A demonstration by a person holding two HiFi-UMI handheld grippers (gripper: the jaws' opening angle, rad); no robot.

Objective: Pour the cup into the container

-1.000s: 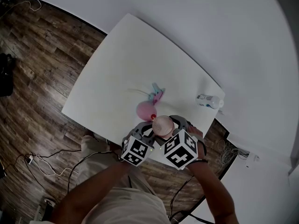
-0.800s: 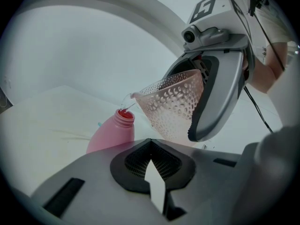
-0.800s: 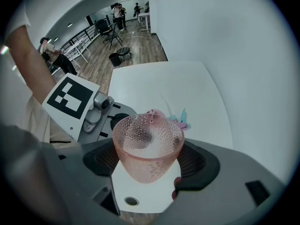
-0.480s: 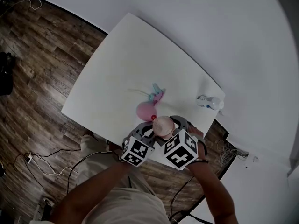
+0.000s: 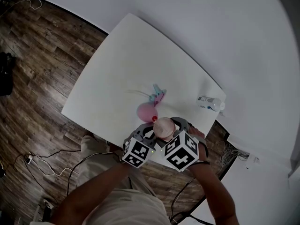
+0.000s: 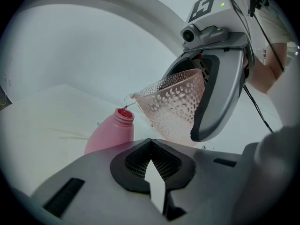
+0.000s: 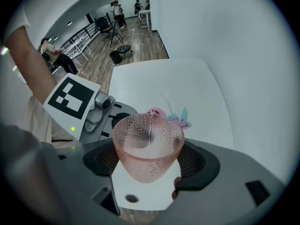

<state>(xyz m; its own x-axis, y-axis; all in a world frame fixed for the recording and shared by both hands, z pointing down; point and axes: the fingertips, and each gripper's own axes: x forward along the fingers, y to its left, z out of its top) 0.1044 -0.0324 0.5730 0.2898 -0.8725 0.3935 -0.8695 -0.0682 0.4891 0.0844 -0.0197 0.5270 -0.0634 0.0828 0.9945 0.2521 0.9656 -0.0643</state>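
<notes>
The left gripper (image 6: pixel 152 164) has its jaws pressed together with nothing between them, and it hovers over the near table (image 5: pixel 108 74) edge, aimed at the pink bottle (image 5: pixel 146 110). That bottle stands upright, just beyond the gripper at 12 o'clock, with its open neck up and red liquid showing in the neck; its body looks pink all the way up.

At 1 o'clock from it, a small heap of teal and pink clips (image 5: pixel 157 94) lies flat, close by but apart.

The cup (image 7: pixel 147 146) is a dimpled, clear pink beaker pinched between the jaws of the right gripper (image 7: pixel 150 162). Its long axis is tipped well over, with its lip pointing to 10 o'clock, right above the bottle's neck. A thin trickle runs along its inner wall toward the lip; little else is left inside.

Far off at 3 o'clock, a clear bottle (image 5: pixel 209 102) lies on its side near the table's right corner. Nothing stands between lip and neck.
</notes>
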